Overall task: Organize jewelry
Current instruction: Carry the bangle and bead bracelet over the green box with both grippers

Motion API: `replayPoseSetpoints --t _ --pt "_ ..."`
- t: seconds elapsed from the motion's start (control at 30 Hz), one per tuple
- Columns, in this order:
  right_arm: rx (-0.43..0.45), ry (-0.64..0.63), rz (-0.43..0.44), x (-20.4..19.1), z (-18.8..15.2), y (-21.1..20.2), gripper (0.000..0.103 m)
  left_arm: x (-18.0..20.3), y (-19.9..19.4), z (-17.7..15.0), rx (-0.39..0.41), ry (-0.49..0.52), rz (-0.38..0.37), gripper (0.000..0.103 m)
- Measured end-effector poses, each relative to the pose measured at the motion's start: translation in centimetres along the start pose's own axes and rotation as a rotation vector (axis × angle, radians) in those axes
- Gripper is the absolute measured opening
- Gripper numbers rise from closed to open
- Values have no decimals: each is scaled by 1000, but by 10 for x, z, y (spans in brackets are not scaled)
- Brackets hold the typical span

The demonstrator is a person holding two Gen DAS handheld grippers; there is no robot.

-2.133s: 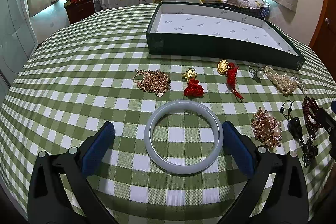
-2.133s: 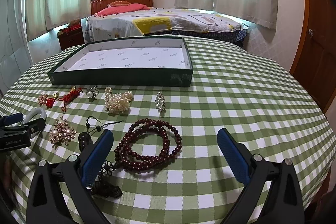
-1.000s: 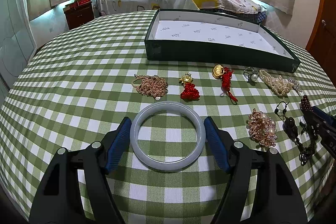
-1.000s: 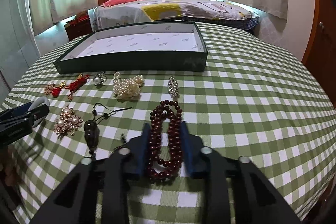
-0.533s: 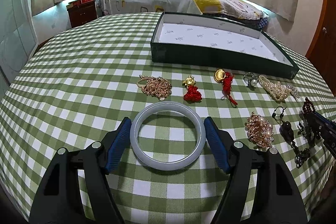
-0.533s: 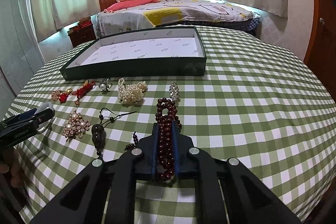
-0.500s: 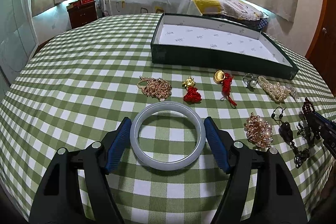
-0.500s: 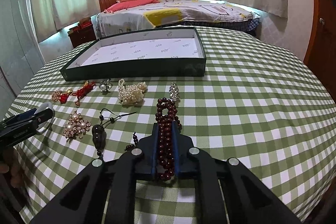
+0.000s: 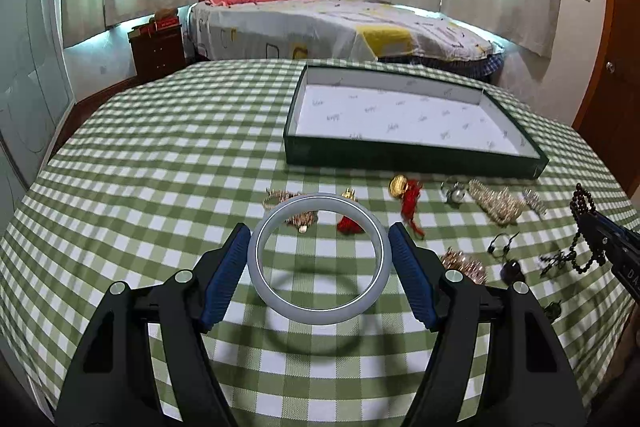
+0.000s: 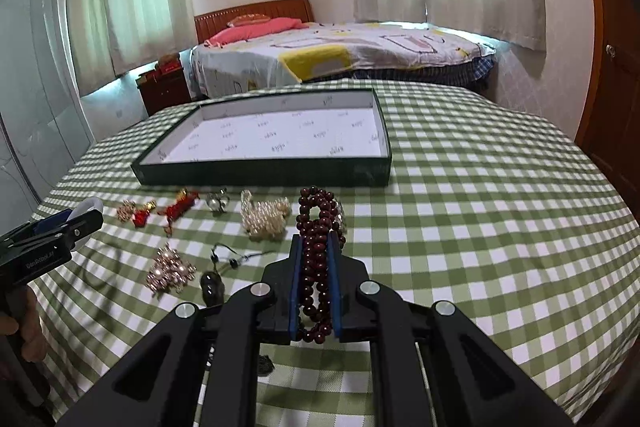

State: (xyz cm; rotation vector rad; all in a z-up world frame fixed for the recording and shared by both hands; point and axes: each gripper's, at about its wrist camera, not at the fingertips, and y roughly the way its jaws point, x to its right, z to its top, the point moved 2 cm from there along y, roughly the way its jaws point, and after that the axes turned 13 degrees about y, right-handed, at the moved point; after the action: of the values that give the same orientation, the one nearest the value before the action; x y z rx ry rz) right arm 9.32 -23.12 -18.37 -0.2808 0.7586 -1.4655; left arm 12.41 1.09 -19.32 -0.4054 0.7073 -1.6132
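Observation:
My left gripper (image 9: 319, 263) is shut on a pale grey-white bangle (image 9: 264, 287), which hangs above the checked tablecloth with its shadow below. My right gripper (image 10: 316, 267) is shut on a dark red bead bracelet (image 10: 316, 219), lifted off the cloth with a loop standing up past the fingertips. A dark green tray (image 9: 404, 157) with a white printed lining stands empty at the back. The right gripper also shows at the right edge of the left wrist view (image 9: 600, 231), beads dangling from it.
On the cloth in front of the tray lie a gold chain (image 9: 280, 197), red knot charms (image 9: 410, 199), a pearl ring (image 9: 454, 189), a pearl string (image 10: 266, 215), a rose-gold brooch (image 10: 168, 269) and a black bead pendant (image 10: 212, 285). Behind the table are a bed and a nightstand.
The right gripper's jaws have shut fully on the bead bracelet. Both grippers have risen, and the bangle and the bracelet have left the tablecloth.

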Motion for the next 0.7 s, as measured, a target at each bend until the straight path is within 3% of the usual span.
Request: replayPoseSetpoints --t 0.7 --pt "168 14 76 -21 70 -22 12 -3 -12 66 125 11 7 69"
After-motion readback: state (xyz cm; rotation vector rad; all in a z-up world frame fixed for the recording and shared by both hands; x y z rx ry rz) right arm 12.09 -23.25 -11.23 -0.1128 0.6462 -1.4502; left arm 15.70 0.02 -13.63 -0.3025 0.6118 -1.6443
